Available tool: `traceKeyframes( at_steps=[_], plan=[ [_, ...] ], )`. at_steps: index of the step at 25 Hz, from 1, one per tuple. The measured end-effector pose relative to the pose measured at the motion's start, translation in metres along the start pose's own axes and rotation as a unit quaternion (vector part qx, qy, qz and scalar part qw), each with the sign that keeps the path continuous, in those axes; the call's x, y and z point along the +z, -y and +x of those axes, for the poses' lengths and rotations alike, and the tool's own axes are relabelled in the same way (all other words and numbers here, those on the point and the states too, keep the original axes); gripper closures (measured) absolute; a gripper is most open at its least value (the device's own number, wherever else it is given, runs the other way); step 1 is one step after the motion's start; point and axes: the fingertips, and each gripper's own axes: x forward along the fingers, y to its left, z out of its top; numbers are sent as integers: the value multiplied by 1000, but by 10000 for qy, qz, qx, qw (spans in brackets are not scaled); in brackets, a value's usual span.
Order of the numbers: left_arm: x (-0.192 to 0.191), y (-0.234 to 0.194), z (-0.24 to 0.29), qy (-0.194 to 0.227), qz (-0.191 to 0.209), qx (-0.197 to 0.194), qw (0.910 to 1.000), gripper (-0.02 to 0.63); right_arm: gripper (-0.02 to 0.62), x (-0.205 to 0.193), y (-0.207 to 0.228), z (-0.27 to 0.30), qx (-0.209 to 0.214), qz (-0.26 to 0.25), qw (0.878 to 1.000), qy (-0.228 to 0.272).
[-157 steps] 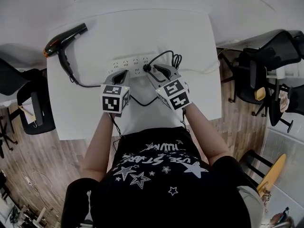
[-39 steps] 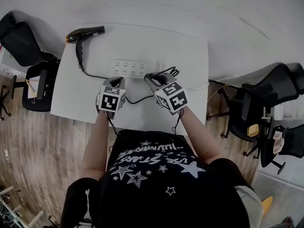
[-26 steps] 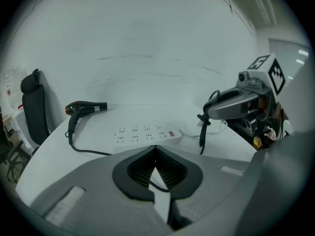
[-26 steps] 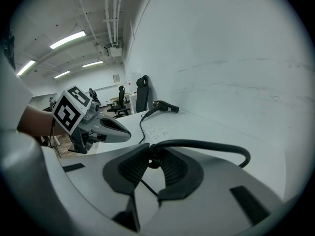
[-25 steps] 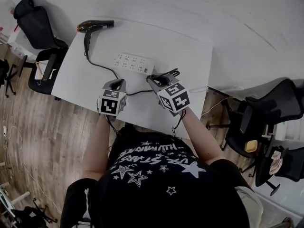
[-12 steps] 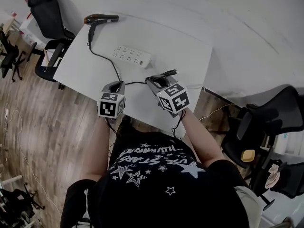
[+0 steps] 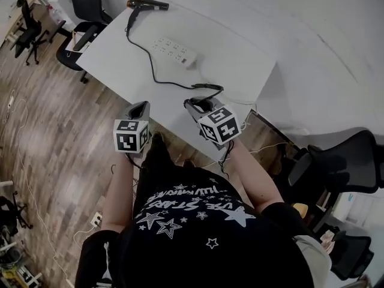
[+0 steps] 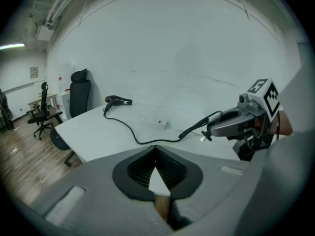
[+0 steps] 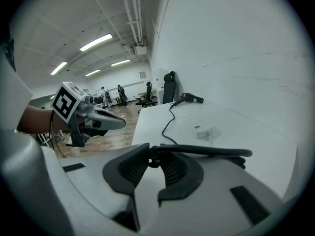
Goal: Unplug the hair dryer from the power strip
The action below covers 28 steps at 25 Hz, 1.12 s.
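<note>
**Hair dryer plug: out of the strip, held in the right claw**

- **Plug** (image 8: 204, 136): black, with its prongs bare. It is clamped between the pads of the right claw (image 9: 153, 162), which is closed on it where the cord ends. It hangs over the near part of the white surface (image 7: 228, 59), well apart from the power strip.
- **Cord** (image 7: 153, 65): black. It runs from the right claw in a loose curve across the surface, passes beside the strip and ends at the dryer's handle.
- **Power strip** (image 7: 174, 51): white, lying flat with its sockets up. It sits toward the far side of the surface, between the claws and the dryer.
- **Hair dryer** (image 7: 147, 3): black with an orange-brown end. It lies on its side at the far corner of the surface.
- **Left claw** (image 8: 156, 151): pads together with nothing between them. It is held at the near edge of the surface, beside the right claw but apart from it, and touches none of the items.
</note>
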Motion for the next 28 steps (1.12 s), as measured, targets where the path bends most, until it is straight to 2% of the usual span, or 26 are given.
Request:
traceKeyframes(
  at_steps=[10,19,28],
  plan=[
    [-53,-9,-46,-38,-687,379,9969,598,518,-28,-18,10,298,-50,9986,-423],
    [-88,-19,-88,117,-1105,453,9928,598,518,-31,-37,8,97,-80,9986,-521],
    [-127,-6,-153,222,-1288,526,9900,598,518,-54,-80,-14,-24,-126,9983,-569]
  ],
)
